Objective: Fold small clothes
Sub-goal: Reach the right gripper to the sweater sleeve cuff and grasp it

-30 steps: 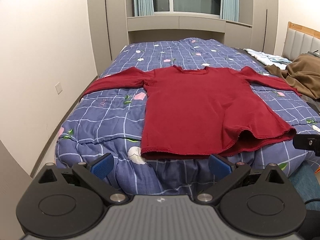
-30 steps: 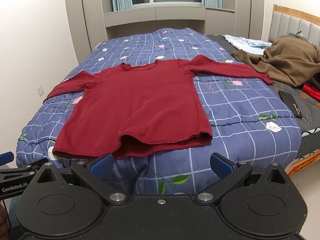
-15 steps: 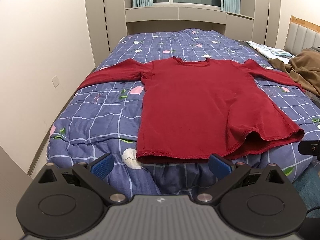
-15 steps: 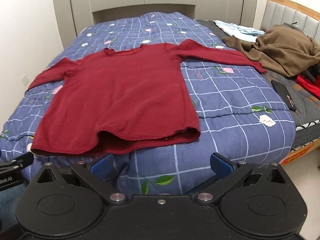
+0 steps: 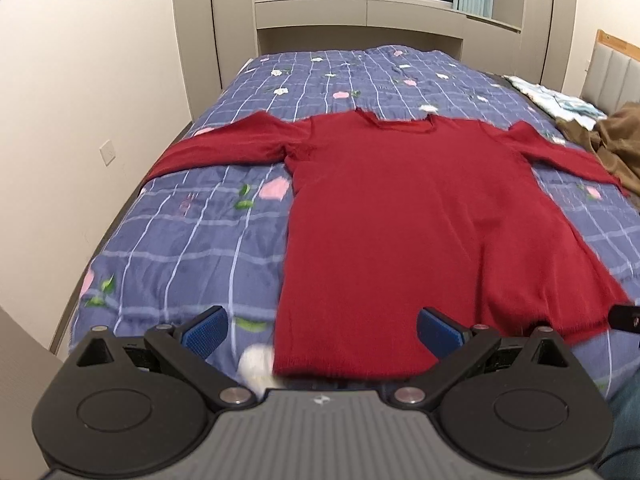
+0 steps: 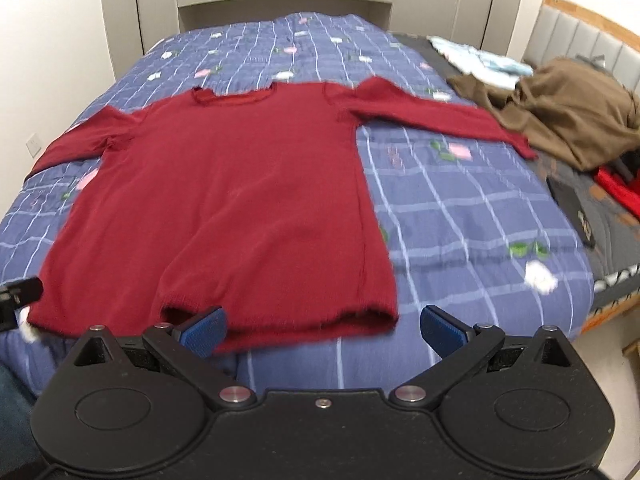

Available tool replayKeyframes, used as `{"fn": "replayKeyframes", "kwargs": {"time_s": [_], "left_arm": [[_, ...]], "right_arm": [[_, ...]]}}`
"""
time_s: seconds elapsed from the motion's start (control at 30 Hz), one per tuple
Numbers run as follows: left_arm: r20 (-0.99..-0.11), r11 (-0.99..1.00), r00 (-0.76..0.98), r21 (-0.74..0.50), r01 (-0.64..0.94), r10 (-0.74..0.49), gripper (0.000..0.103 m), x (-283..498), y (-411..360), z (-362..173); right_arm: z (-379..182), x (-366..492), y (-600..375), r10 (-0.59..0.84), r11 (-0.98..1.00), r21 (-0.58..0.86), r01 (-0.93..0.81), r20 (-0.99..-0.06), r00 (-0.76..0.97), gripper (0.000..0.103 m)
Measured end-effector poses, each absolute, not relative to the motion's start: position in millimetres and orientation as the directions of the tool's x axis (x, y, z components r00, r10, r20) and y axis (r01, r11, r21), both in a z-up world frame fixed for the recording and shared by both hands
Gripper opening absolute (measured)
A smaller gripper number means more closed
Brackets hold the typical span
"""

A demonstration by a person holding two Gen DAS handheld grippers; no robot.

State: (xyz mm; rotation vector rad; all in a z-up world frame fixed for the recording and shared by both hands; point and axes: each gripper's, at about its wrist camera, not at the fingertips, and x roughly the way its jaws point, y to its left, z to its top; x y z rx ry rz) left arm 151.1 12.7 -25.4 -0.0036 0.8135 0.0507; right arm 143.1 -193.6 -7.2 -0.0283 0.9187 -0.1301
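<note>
A dark red long-sleeved sweater [image 5: 408, 216] lies flat on the blue checked quilt [image 5: 200, 240], both sleeves spread out, neck away from me. It also shows in the right wrist view [image 6: 236, 200]. My left gripper [image 5: 322, 330] is open and empty, over the hem's left corner. My right gripper [image 6: 322, 330] is open and empty, over the hem's right corner. Both hover just above the near hem without touching it.
A brown garment [image 6: 560, 120] and light blue clothes [image 6: 480, 60] lie at the bed's right by the headboard [image 6: 592, 40]. A black flat object [image 6: 572, 208] and something red [image 6: 616, 192] lie at the right edge. A wall [image 5: 80, 120] runs along the left.
Both grippers have moved forward and down toward the sweater's near hem; the sweater now fills more of each view. The sweater itself has not moved. Both grippers stay open.
</note>
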Motion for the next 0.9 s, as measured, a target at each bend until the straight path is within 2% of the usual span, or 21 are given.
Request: {"fn": "replayKeyframes", "kwargs": {"time_s": [0.5, 0.9], "left_arm": [[-0.712, 0.998, 0.700, 0.025, -0.049, 0.052, 0.103, 311.8, -16.2, 8.9], [-0.721, 0.999, 0.692, 0.013, 0.040, -0.018, 0.103, 438.2, -86.8, -0.9]], "right_arm": [[4.7, 285.0, -237.4, -0.171, 0.985, -0.114, 0.130, -0.753, 0.636, 0.103], [-18.9, 375.8, -307.2, -0.131, 0.984, -0.007, 0.179, -0.707, 0.695, 0.103]]}}
